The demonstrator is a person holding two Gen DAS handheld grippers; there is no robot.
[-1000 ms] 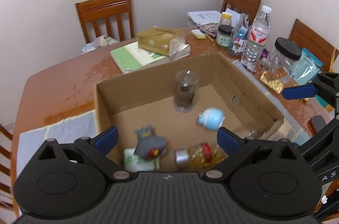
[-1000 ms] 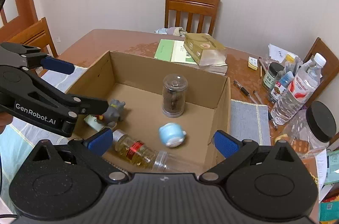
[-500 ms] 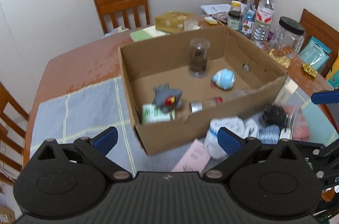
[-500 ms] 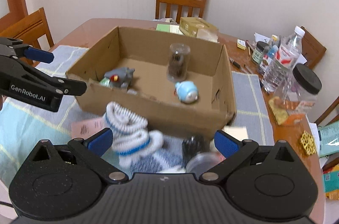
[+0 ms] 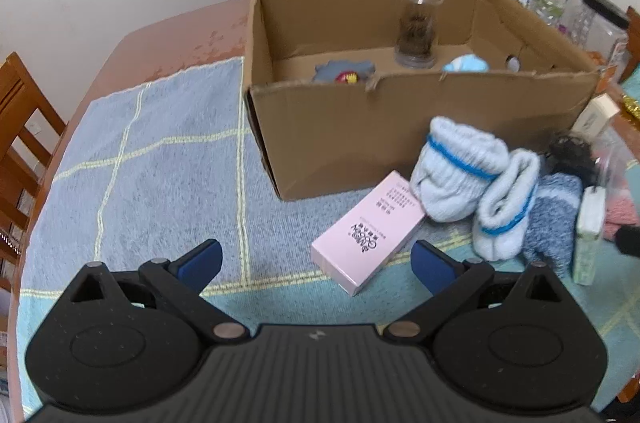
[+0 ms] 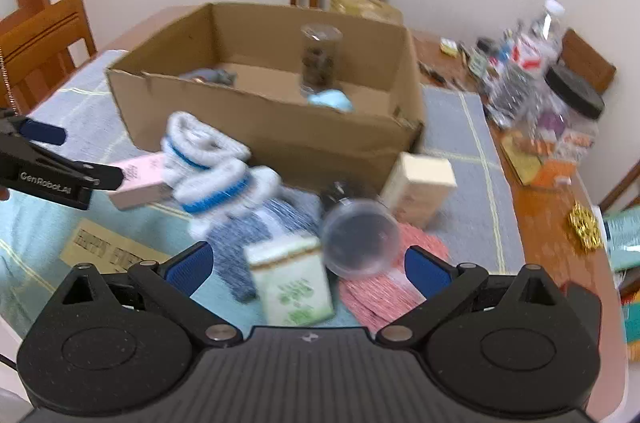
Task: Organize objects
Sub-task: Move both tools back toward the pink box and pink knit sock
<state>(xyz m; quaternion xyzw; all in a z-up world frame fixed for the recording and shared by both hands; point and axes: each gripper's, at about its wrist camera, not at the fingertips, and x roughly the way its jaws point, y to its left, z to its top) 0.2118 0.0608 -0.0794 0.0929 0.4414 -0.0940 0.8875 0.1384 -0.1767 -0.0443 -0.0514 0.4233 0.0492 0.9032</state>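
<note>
The left gripper [image 5: 316,265] is spread wide and empty above the checked cloth [image 5: 152,175], the pink carton [image 5: 370,233] just ahead, beside the cardboard box [image 5: 400,127]. The right gripper [image 6: 306,265], equally wide, hovers over a green-printed carton [image 6: 292,283]. The rolled socks [image 5: 460,169] look soft and light; pinch mid-roll. The blurred clear jar [image 6: 360,239] is probably slippery.

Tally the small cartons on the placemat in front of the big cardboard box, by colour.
Pink rectangular carton: 1
Cream carton: 1
White carton with green print: 1
Total: 3 (flat tan printed card not counted)
</note>
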